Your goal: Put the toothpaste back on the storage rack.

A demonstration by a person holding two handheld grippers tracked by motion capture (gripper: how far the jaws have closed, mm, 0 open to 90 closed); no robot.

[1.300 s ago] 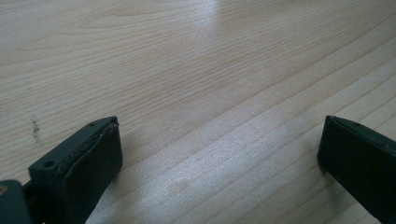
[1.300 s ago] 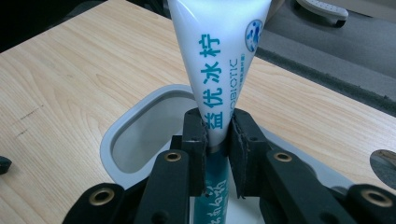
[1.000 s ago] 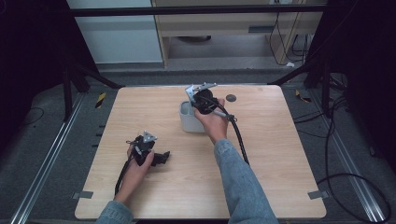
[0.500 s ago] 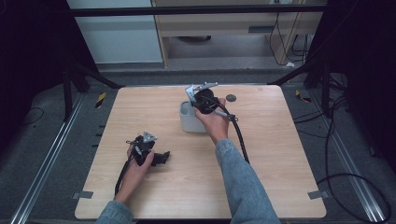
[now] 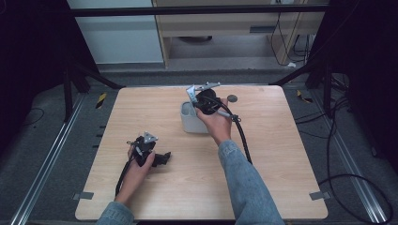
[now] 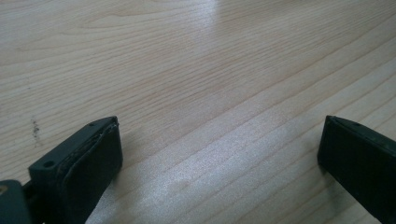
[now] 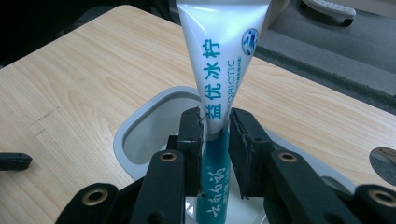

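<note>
High view: a wooden counter (image 5: 281, 154) fills the middle of the frame, with the person's two forearms entering from the bottom edge. The right gripper (image 5: 205, 99) sits just above centre, directly over a grey cup (image 5: 190, 123) that stands on the counter. A small dark disc (image 5: 232, 98) lies on the counter to the right of that gripper, near the far edge. The left gripper (image 5: 162, 158) lies low at lower left of centre, well apart from the cup, its cable (image 5: 123, 174) trailing toward the bottom edge.

Right gripper view: the two black fingers (image 7: 191, 140) rise from the bottom centre and are closed on a tube (image 7: 219, 65), pressing it from both sides with hardly any gap left. The tube is white above with teal lettering and teal below the grip; its wide flat end reaches to the top edge of the frame, and its lower part points down into the cup (image 7: 140, 135), whose grey rim curves behind the fingers at centre. The left gripper's fingertip (image 7: 14, 161) shows at the left edge.

Left gripper view: the fingers (image 6: 88, 158) stand wide apart at lower left and lower right of the frame, with bare counter (image 6: 210, 93) between them and nothing held.
</note>
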